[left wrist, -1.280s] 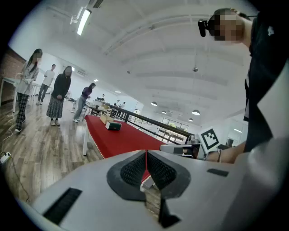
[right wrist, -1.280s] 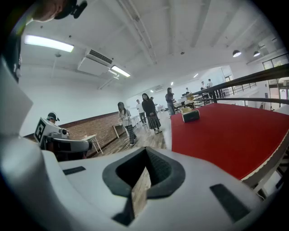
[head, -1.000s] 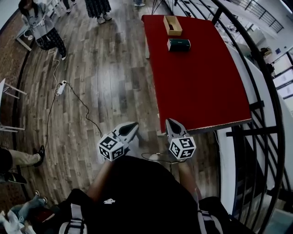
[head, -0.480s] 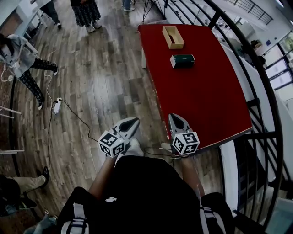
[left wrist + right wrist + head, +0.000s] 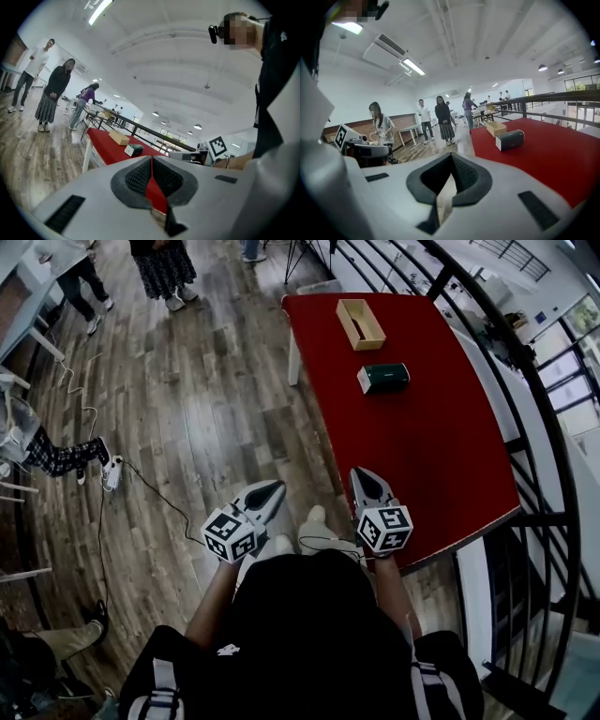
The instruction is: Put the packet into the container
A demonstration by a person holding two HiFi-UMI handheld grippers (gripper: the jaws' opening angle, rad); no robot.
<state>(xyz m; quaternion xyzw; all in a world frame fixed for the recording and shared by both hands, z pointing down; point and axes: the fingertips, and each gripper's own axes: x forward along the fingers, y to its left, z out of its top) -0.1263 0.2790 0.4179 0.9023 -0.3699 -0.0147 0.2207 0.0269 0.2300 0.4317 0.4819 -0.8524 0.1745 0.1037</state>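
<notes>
Head view: the person stands at the near end of a long red-topped table (image 5: 427, 460), a grey two-jaw gripper in each hand, both pointing toward the table's far end. The left gripper (image 5: 270, 490) hangs over the brown wooden plank floor (image 5: 206, 418), just beside the table's near-left edge. In the left gripper view (image 5: 151, 161) its black ridged pads meet along one line at the tips, so it is clenched with nothing between them. A strip of red table (image 5: 101, 144) shows through the slot below the tips. The right gripper (image 5: 363, 476) sits above the table's near-left edge. In the right gripper view (image 5: 451, 158) its pads are likewise pressed together and empty. The dark green rectangular packet (image 5: 383, 378) lies flat on the table toward the far end, well apart from both grippers. The tan open-topped rectangular container (image 5: 361, 323) stands beyond it, near but not touching. Both also show in the left gripper view (packet (image 5: 136, 149), container (image 5: 119, 138)) and the right gripper view (packet (image 5: 510, 139), container (image 5: 496, 128)). A black metal railing (image 5: 548, 442) curves along the table's right side. On the floor at left lies a white power strip (image 5: 112, 472) with a cable. Several people (image 5: 164, 268) stand beyond the far end.
</notes>
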